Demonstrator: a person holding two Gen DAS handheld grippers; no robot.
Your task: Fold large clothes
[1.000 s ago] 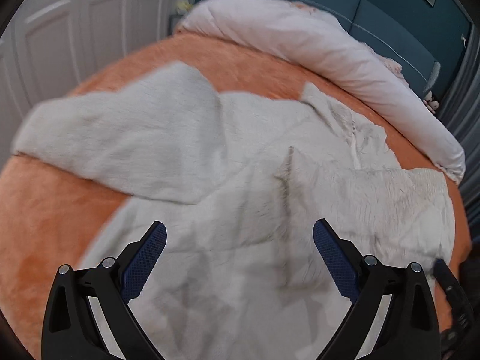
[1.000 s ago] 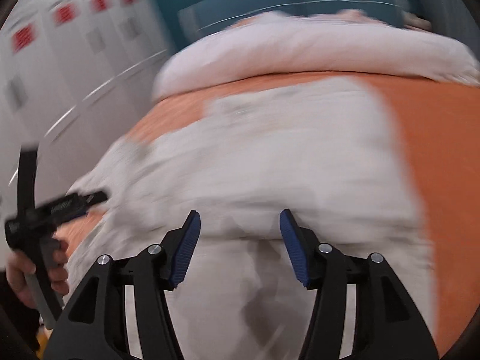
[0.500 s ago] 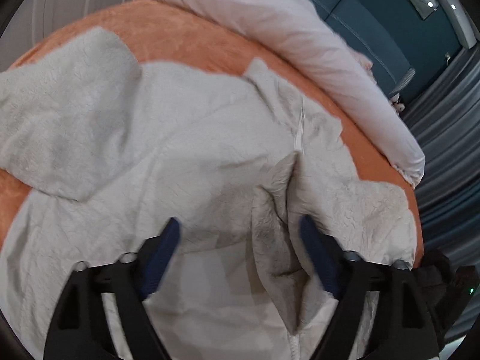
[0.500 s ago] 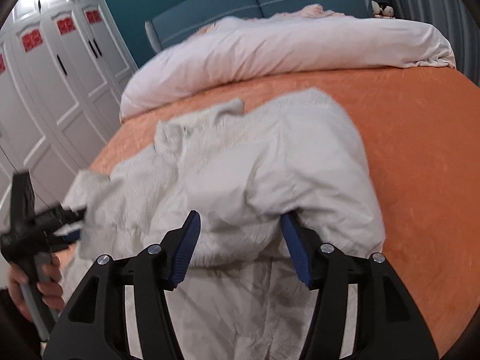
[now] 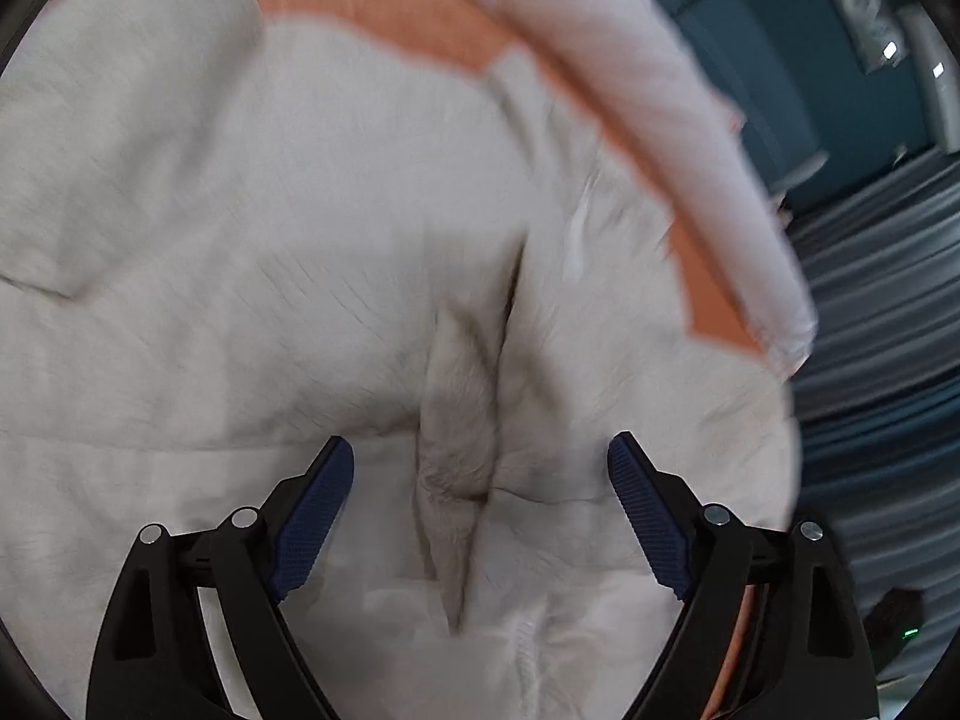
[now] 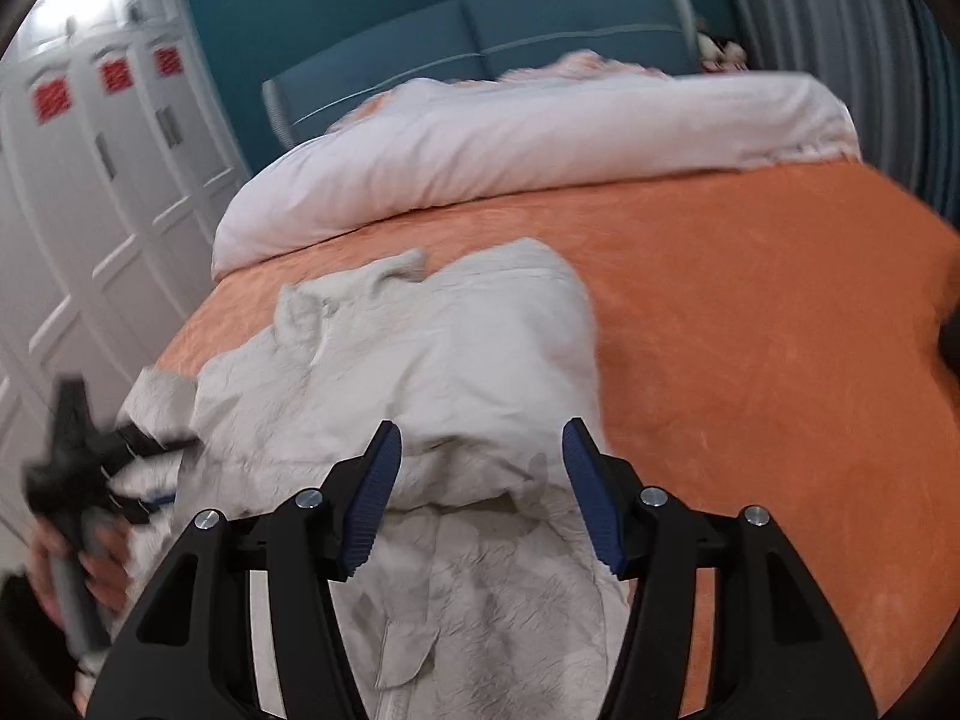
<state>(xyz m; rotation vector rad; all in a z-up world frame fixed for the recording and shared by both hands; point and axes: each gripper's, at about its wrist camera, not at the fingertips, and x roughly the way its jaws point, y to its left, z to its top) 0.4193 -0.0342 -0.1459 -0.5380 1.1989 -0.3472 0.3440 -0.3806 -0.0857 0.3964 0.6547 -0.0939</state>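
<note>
A large cream fleece jacket (image 6: pixel 432 360) lies spread and rumpled on the orange bedspread (image 6: pixel 750 330). In the left wrist view the jacket (image 5: pixel 300 240) fills most of the frame, with a raised fold (image 5: pixel 462 420) standing between the fingers. My left gripper (image 5: pixel 480 498) is open, close above the jacket near that fold. It also shows at the left of the right wrist view (image 6: pixel 108 456), held by a hand. My right gripper (image 6: pixel 480 480) is open, low over a folded-back edge of the jacket, holding nothing.
A rolled white duvet (image 6: pixel 528 150) lies across the head of the bed before a blue headboard (image 6: pixel 480 42). White wardrobe doors (image 6: pixel 90 210) stand at the left. Grey curtains (image 5: pixel 870 330) hang past the bed's right edge.
The left gripper has moved forward and lower over the jacket, closer to the raised fold. The right gripper has pulled back a little; its jaws have opened wider.
</note>
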